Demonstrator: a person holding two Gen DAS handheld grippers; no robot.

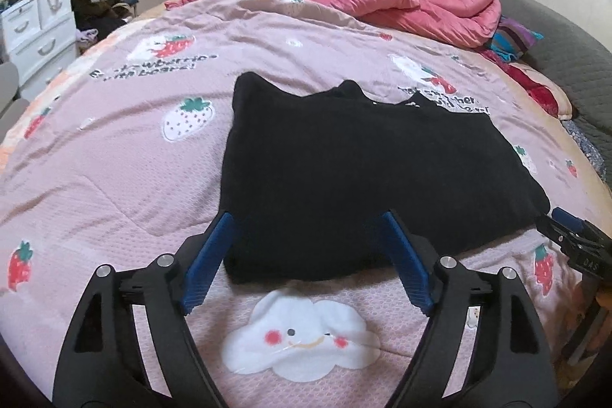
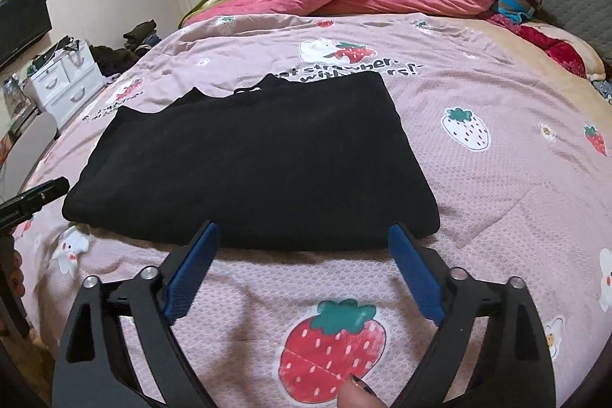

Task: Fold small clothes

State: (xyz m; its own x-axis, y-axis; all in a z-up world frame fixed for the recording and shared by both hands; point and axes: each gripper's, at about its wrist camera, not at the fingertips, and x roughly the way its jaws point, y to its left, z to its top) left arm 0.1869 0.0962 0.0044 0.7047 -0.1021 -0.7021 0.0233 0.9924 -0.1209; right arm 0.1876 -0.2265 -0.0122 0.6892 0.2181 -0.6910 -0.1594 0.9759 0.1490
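Tools tilted down over bed | left tool (image 1: 308,218) wide, empty | right tool (image 2: 304,230) wide, empty | black garment (image 1: 355,171) folded

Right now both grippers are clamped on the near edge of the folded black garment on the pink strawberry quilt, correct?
Not clamped. The left gripper and right gripper both stand open at the near edge of the folded black garment, pads clear of the cloth, as both wrist views show. The garment does lie folded on the pink strawberry quilt.

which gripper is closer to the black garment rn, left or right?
Left, marginally. The left gripper has its open tips over the black garment's near edge; the right gripper sits just at that edge, jaws open, nothing held.
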